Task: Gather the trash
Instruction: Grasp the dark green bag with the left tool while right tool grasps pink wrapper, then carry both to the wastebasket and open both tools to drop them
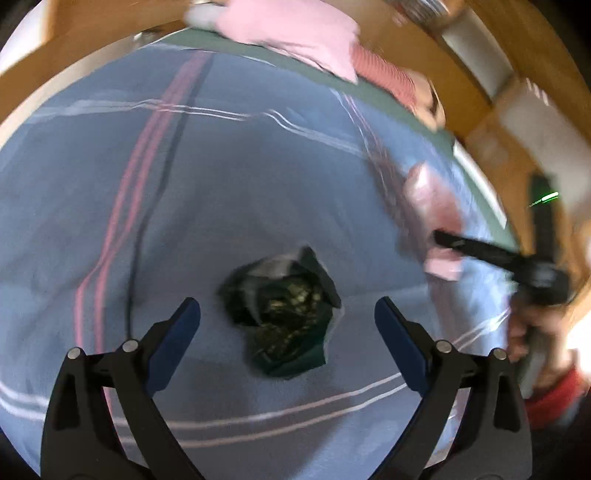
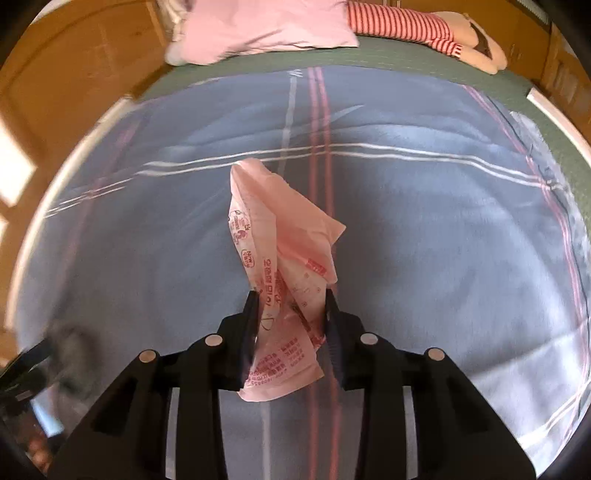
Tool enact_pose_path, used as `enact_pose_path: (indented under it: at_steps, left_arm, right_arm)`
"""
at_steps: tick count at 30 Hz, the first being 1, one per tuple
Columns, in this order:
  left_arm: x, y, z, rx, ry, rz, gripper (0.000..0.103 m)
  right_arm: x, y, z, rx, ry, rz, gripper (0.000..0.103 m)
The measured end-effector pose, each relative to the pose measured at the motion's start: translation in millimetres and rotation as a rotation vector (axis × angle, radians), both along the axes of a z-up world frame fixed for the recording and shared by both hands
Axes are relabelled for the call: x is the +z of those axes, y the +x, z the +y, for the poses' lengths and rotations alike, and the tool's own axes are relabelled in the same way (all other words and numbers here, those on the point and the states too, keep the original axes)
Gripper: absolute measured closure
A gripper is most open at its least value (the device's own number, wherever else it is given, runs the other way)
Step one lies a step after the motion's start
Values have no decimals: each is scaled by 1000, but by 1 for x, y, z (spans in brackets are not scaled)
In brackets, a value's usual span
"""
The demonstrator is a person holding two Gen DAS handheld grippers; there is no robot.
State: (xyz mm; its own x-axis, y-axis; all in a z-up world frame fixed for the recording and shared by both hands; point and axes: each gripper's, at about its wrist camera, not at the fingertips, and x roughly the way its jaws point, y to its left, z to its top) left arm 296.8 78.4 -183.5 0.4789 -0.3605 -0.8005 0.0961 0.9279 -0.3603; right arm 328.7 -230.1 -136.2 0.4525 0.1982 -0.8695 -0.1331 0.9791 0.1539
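Motion blur smears the left gripper (image 2: pixel 55 354) (lower left corner), jaws unreadable there.

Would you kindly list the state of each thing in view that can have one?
left gripper: jaws open wide, above the dark wrapper, not touching it.
dark wrapper: crumpled, lying on the blanket.
right gripper: jaws shut on the pink wrapper.
pink wrapper: crumpled, held up off the blanket.
blanket: spread flat over the bed.
pillow: lying at the bed's head.

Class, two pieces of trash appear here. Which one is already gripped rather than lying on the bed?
The pink printed wrapper, pinched in the right hand-held gripper. The dark crumpled wrapper lies loose on the blue blanket.
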Motion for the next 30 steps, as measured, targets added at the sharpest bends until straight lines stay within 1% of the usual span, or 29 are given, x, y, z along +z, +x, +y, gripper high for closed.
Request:
enact_pose_path:
  at_steps: [2, 3, 4, 6, 7, 8, 9, 10, 12, 13, 14, 15, 16, 18, 21, 23, 25, 30]
  left_arm:
    - [-3, 3, -12, -57, 29, -18, 20]
    - [-5, 5, -17, -93, 37, -18, 38]
    - [-7, 5, -23, -123, 42, -12, 40]
    - [-2, 1, -29, -144, 72, -42, 45]
    - [2, -2, -31, -152, 70, -57, 47]
    - [8, -5, -32, -154, 68, -82, 48]
    - [17, -10, -34, -149, 88, -113, 48]
    - [25, -19, -34, -139, 124, -147, 48]
    - [50, -39, -43, -112, 238, -251, 48]
    - [61, -52, -47, -97, 282, -289, 48]
    - [74, -66, -53, -75, 322, -323, 48]
    - [87, -81, -61, -61, 341, -345, 48]
    - [96, -91, -68, -60, 347, -359, 48]
    - [116, -126, -88, -75, 358, -400, 48]
    - [139, -169, -114, -99, 359, -436, 48]
    - [155, -195, -125, -113, 358, -462, 48]
    - [173, -222, -132, -113, 359, -495, 48]
    - [194, -272, -143, -99, 360, -540, 48]
  right_arm:
    - [6, -18, -4, 27, 16, -15, 68]
    - [12, -37, -7, 44, 24, -19, 68]
    - [15, -57, -7, 55, 22, -22, 68]
    - [25, -89, -9, 62, -8, -45, 68]
    - [31, -111, -4, 60, -31, -67, 68]
    - [40, -134, -8, 51, -56, -98, 68]
    - [48, -152, -12, 38, -68, -121, 68]
    - [55, -167, -14, 30, -74, -140, 68]
    - [69, -197, -22, 18, -88, -186, 68]
    - [77, -213, -26, 13, -101, -213, 68]
    - [81, -222, -32, 9, -113, -233, 68]
    - [88, -237, -37, 1, -129, -255, 68]
    - [92, -244, -40, -7, -138, -268, 68]
    - [104, -264, -47, -21, -139, -288, 68]
    - [127, -292, -57, -36, -135, -340, 68]
    - [137, -304, -64, -38, -119, -373, 68]
    - [147, -325, -73, -33, -105, -402, 68]
    - [162, -362, -93, -33, -78, -440, 68]
